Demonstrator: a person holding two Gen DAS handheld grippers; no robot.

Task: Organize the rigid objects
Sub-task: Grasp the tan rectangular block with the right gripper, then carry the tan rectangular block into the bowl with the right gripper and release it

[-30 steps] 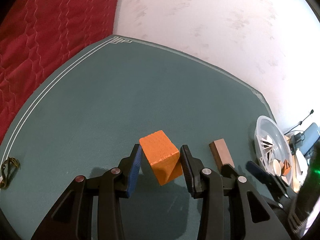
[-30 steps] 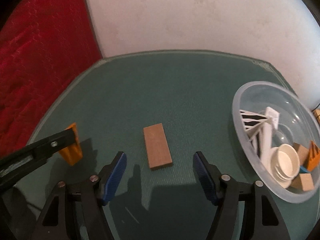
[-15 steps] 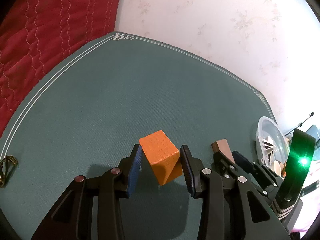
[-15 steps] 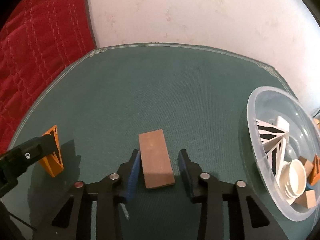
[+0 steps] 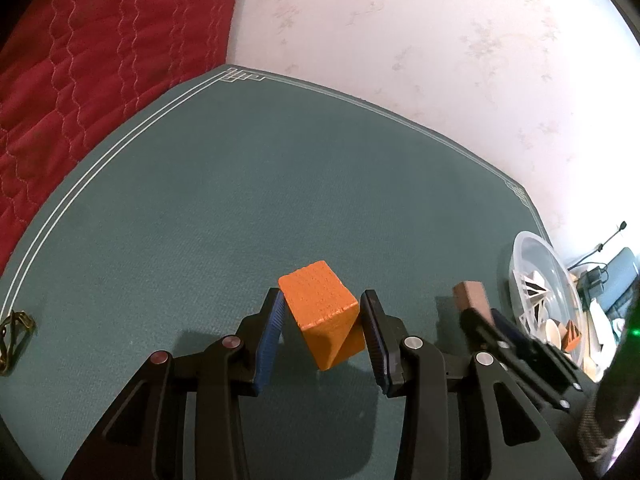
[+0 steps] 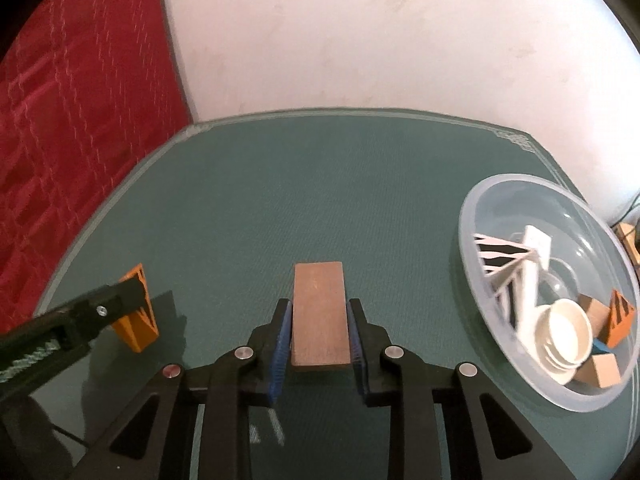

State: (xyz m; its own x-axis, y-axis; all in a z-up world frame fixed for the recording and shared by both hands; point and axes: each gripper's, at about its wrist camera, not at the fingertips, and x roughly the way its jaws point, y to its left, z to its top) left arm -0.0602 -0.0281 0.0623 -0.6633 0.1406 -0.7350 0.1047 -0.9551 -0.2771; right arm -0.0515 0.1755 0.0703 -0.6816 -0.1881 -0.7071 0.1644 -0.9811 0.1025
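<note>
An orange wedge block [image 5: 324, 312] sits tilted between the pads of my left gripper [image 5: 322, 298], which is shut on it just above the green mat [image 5: 200, 220]. From the right wrist view the same orange block [image 6: 138, 328] shows at the left, held by a black finger [image 6: 108, 312]. A flat brown wooden block [image 6: 319, 312] lies lengthwise in my right gripper [image 6: 319, 306]; its jaws are closing and the blue pads press on the block's long sides. In the left wrist view the brown block [image 5: 472, 296] pokes out of the right gripper [image 5: 482, 314].
A clear plastic bowl [image 6: 480, 200] at the mat's right holds white cups, wooden blocks and striped pieces; its rim [image 5: 532, 240] also shows at the right. A red quilt [image 5: 80, 60] borders the mat on the left. A small brass chain [image 5: 12, 336] lies at the mat's left edge.
The right gripper's jaws came in from wide apart onto the brown block's sides, and the block now sits straight between them. The left gripper and orange block stayed put.
</note>
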